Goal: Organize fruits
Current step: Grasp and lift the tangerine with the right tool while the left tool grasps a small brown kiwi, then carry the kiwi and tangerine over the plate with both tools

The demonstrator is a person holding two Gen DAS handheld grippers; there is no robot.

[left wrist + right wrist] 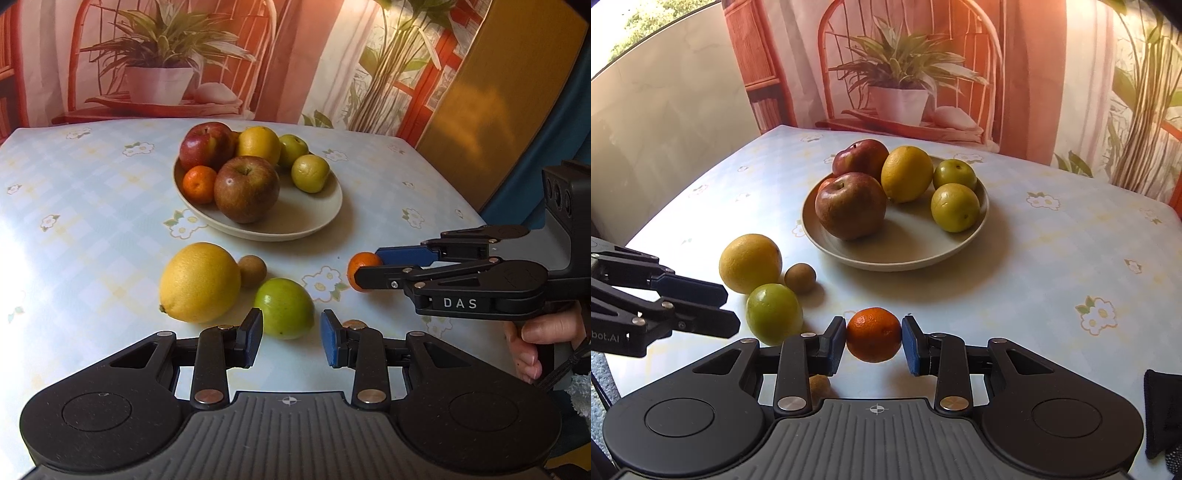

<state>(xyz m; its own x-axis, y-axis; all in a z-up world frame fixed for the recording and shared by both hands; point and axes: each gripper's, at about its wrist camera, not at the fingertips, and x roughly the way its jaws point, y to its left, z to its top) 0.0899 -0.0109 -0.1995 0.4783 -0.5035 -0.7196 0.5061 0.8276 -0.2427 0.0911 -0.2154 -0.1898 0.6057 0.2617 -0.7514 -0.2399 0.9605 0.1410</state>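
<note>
The table (1052, 258) wears a pale checked cloth printed with white flowers, and a shallow beige plate (905, 254) sits near the middle of it. Nearer the cameras, a big yellow citrus fruit (199, 282) lies on the cloth with a small brown round fruit (252, 270) touching it and a green fruit (284, 308) just beside. Another small brown fruit (819, 386) lies close in, half hidden.

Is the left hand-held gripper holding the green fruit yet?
No, the left hand-held gripper is open, with the green fruit on the table beyond its pads.
</note>
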